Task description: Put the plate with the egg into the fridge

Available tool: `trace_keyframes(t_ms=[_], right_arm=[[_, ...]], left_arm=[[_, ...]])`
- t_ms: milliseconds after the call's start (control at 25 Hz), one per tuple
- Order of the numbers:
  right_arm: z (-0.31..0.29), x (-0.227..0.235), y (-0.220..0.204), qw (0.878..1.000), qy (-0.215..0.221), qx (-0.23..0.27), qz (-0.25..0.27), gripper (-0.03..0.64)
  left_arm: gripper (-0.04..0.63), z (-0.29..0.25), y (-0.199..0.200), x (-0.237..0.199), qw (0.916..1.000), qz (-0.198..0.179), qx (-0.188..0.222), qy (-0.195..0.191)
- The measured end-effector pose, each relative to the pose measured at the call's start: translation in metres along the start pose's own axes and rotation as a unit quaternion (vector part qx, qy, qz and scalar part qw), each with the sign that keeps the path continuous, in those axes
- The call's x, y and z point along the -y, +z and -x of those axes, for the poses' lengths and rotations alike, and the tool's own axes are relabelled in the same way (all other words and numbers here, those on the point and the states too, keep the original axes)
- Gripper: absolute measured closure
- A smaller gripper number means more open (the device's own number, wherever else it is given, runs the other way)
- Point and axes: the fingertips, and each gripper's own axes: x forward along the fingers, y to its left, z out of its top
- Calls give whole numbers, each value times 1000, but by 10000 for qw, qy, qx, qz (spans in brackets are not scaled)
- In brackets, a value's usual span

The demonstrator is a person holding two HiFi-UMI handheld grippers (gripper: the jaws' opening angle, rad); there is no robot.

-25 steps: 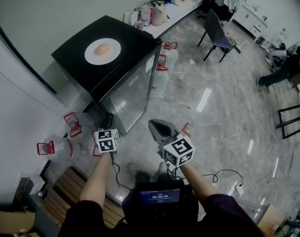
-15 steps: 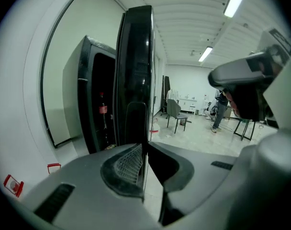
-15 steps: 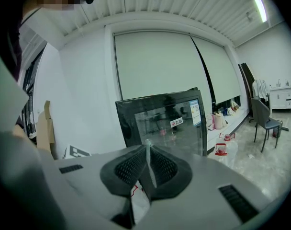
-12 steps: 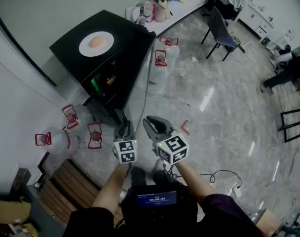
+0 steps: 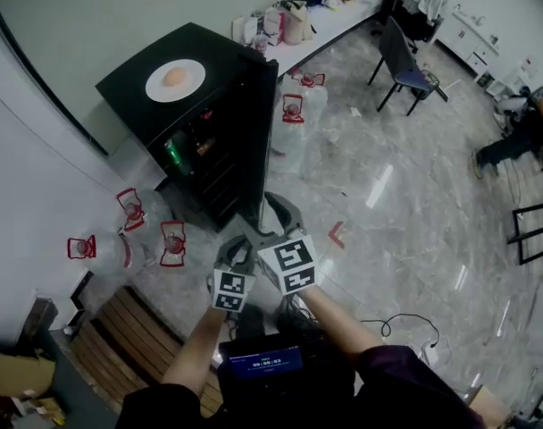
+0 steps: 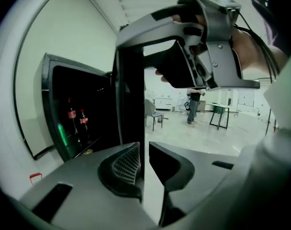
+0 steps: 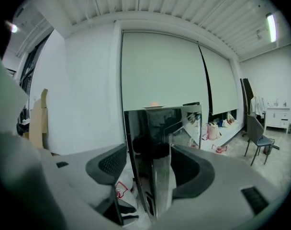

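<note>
A white plate point(image 5: 175, 79) with a brown egg point(image 5: 173, 76) lies on top of the black fridge point(image 5: 137, 96). The fridge's glass door point(image 5: 258, 141) stands swung out toward me. My left gripper point(image 5: 238, 244) is shut on the door's free edge point(image 6: 141, 123); its jaws have been closing on that thin panel. Just right of it, my right gripper point(image 5: 279, 211) is open, its jaws having just been opening. The door edge point(image 7: 157, 157) stands between them, and the pads are off it. In the right gripper view the plate point(image 7: 154, 107) shows above the door.
Bottles point(image 6: 74, 119) stand on the fridge shelves. Water jugs with red handles sit on the floor left of the fridge point(image 5: 129, 217) and behind it point(image 5: 294, 114). A wooden pallet point(image 5: 120, 347) lies at lower left. A chair point(image 5: 401, 61) and a seated person point(image 5: 522, 132) are far right.
The fridge door has gone from shut to wide open. My left gripper moved right and toward me with the door's edge. The right gripper barely shifted.
</note>
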Motion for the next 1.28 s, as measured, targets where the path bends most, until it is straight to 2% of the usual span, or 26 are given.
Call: trace_keyframes(t_ms=[160, 320, 560, 880, 1120, 1280], right_arm=[[-12, 4, -7, 9986, -525, -58, -101, 345], [-21, -2, -5, 9981, -606, 25, -93, 359], [-10, 6, -7, 9985, -545, 84, -69, 364], [45, 60, -17, 9971, -684, 301, -114, 399], [92, 134, -24, 9933, -1095, 361, -90, 425], [117, 192, -23, 9920, -1174, 424, -173, 426]], left_arm=[[554, 25, -20, -34, 9993, 154, -138, 301], [554, 30, -12, -60, 9991, 162, -27, 383], [554, 21, 15, -73, 9994, 135, 241, 188], [554, -24, 64, -37, 9962, 205, 595, -598], [554, -67, 98, 13, 9911, 110, 672, -1144], [554, -96, 122, 42, 9897, 57, 672, -1263]])
